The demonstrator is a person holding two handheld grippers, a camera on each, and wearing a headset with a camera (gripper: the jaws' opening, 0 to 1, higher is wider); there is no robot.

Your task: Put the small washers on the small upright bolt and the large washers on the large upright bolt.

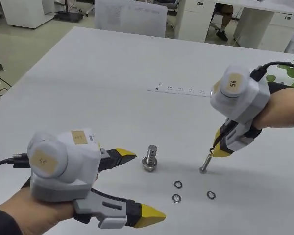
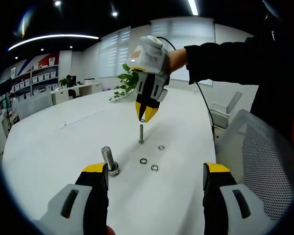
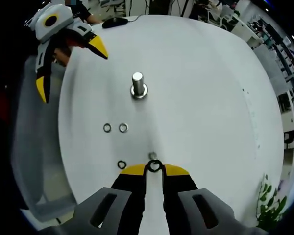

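We pinched a small washer (image 3: 155, 166) in the right gripper (image 3: 155, 169) above the small bolt (image 1: 204, 164), three o'clock from the large bolt (image 1: 150, 157); the left gripper (image 1: 148, 185) gaped open. Released off-centre, the washer could bounce away.

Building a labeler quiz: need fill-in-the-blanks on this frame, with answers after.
1. The right gripper is shut on a small ____, held just above the small bolt.
2. ____ loose washers lie flat on the table.
3. The left gripper is ____ and holds nothing.
Answers: washer; three; open.
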